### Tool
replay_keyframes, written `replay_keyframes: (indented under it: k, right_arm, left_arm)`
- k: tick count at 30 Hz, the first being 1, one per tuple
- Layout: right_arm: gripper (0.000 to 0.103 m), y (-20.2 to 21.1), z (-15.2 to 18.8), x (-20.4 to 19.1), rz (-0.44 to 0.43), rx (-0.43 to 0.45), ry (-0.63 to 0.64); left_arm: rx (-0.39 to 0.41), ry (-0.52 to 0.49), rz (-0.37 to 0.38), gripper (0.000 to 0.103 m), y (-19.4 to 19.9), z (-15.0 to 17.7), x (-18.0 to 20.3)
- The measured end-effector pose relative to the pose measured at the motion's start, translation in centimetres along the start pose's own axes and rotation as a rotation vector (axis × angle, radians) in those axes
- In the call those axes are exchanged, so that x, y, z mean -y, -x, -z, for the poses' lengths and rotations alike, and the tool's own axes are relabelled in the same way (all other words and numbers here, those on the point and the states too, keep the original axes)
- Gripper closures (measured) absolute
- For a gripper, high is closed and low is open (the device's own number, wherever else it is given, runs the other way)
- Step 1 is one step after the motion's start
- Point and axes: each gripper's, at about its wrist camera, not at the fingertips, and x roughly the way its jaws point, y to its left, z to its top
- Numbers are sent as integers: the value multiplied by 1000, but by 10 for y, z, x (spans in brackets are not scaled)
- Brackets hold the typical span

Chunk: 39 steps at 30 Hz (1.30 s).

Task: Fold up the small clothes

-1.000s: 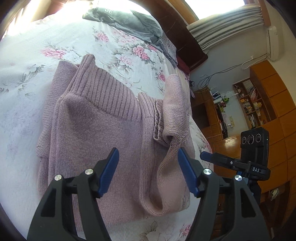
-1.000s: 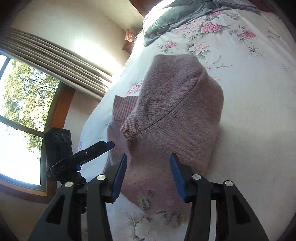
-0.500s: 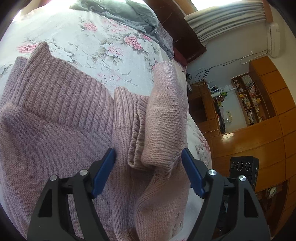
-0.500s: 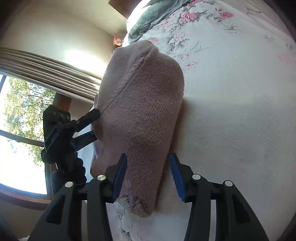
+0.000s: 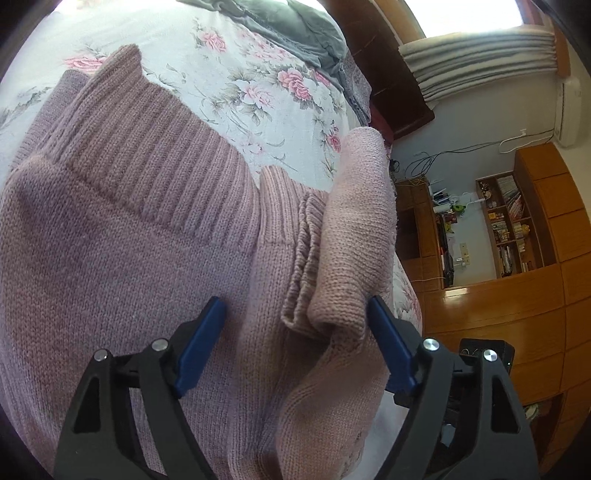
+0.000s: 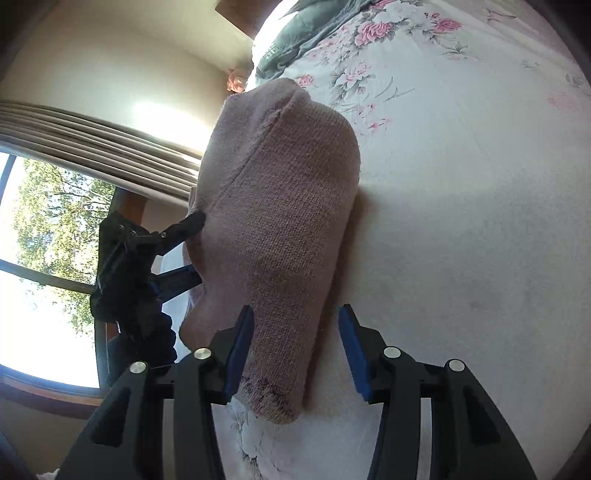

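A dusty pink knit sweater (image 5: 122,251) lies on the floral bedsheet (image 5: 236,74), its ribbed hem toward the far side. My left gripper (image 5: 295,321) is open and low over it, its blue fingers straddling a raised fold and a rolled sleeve (image 5: 354,236). In the right wrist view the sweater (image 6: 288,206) rises as a folded hump, and its near corner lies between the blue fingers of my open right gripper (image 6: 295,321). The left gripper (image 6: 147,243) shows there at the sweater's left edge, fingers against the knit.
A grey garment (image 5: 288,22) lies crumpled at the head of the bed, seen too in the right wrist view (image 6: 295,40). Wooden shelves and cabinets (image 5: 517,229) stand beyond the bed's right side. A curtained window (image 6: 55,240) is on the left. Bare sheet (image 6: 461,221) spreads right of the sweater.
Both grippers have moved forward and down onto the sweater. Knit fabric now sits between each pair of fingers, and the fold on the right side stands higher.
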Motion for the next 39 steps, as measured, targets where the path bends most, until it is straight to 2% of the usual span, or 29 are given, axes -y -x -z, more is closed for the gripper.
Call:
replay_keyframes:
  k: [2, 6, 9, 16, 22, 26, 29, 34, 37, 39]
  right_arm:
    - [54, -1, 1, 1, 0, -3, -4]
    - [54, -5, 2, 4, 9, -8, -14]
    - [54, -6, 4, 6, 6, -8, -26]
    - [54, 1, 8, 5, 3, 6, -31]
    - [54, 7, 10, -7, -11, 16, 0]
    - [54, 2, 12, -21, -20, 7, 35]
    - [54, -7, 10, -32, -27, -4, 64]
    - [54, -19, 13, -54, -21, -27, 122]
    - [53, -28, 15, -64, -4, -40, 145]
    - [53, -35, 16, -64, -2, -53, 149]
  left_arm:
    - [9, -16, -6, 36, 1, 2, 5]
    - [19, -67, -5, 71, 4, 4, 19]
    - [42, -86, 28, 77, 10, 6, 29]
    - [137, -185, 110, 80, 52, 21, 57]
    - [226, -193, 123, 80, 113, 20, 45]
    - [282, -142, 100, 80, 151, 12, 19]
    - [304, -105, 53, 80, 170, 6, -7]
    - [246, -25, -46, 79, 159, 0, -61]
    - [219, -23, -116, 78, 144, 1, -86]
    - [217, -12, -111, 77, 140, 3, -96]
